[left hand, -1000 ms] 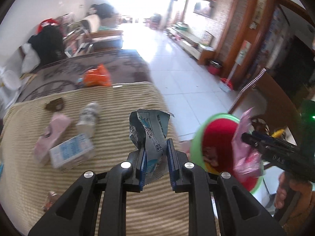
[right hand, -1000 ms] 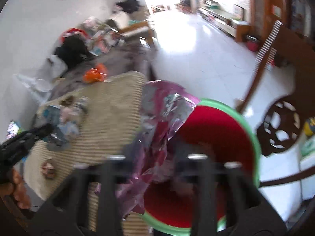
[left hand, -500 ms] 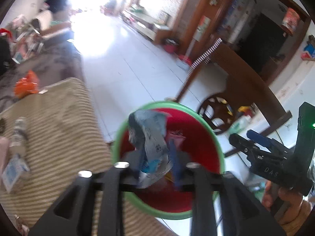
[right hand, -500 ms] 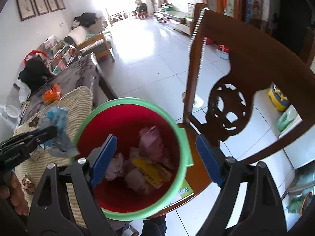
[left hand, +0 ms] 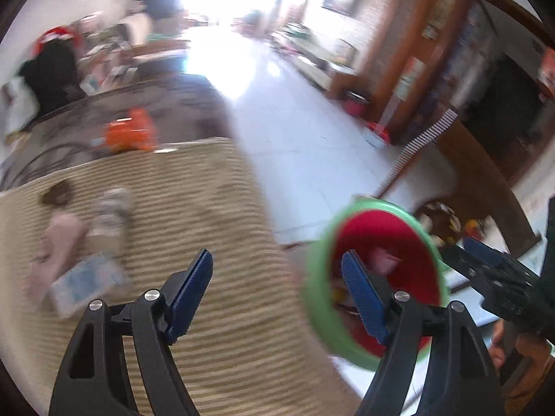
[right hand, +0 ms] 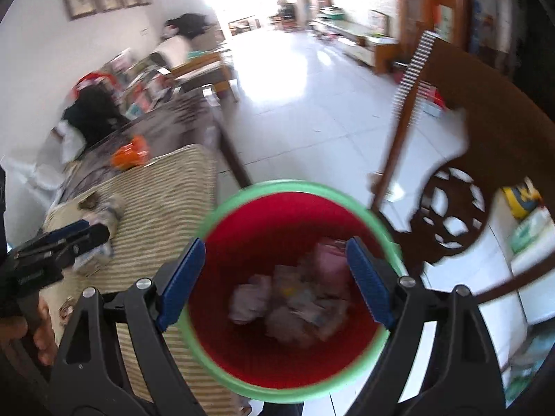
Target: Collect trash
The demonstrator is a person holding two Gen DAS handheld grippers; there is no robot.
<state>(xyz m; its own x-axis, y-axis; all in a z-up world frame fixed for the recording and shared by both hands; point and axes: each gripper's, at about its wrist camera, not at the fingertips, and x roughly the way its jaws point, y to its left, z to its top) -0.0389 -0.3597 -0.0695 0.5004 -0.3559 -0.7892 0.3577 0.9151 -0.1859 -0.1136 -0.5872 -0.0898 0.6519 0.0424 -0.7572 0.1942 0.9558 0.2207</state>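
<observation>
A red bin with a green rim (right hand: 378, 218) (left hand: 314, 270) stands beside the striped table and holds several crumpled wrappers (right hand: 295, 298). My right gripper (right hand: 275, 274) hangs open above the bin with nothing between its blue pads. My left gripper (left hand: 277, 282) is over the table edge next to the bin; its jaws are opening and nothing is between them. On the striped cloth (left hand: 215, 208) lie a blue-and-white carton (left hand: 85, 282), a pink wrapper (left hand: 57, 239), a crushed pale bottle (left hand: 111, 208) and a small brown scrap (left hand: 57, 192). An orange packet (left hand: 130, 133) lies farther back.
A carved dark wooden chair (right hand: 461, 187) stands right of the bin. The dark patterned tabletop (left hand: 173, 104) beyond the cloth carries clutter and a black bag (left hand: 52, 69). White tiled floor (right hand: 305, 104) stretches toward a bright doorway. A hand (left hand: 520, 357) holds the right gripper.
The left gripper carried the blue-grey wrapper over the bin, let go of it, opened wide and swung back toward the table. The right gripper's pink foil wrapper dropped into the bin.
</observation>
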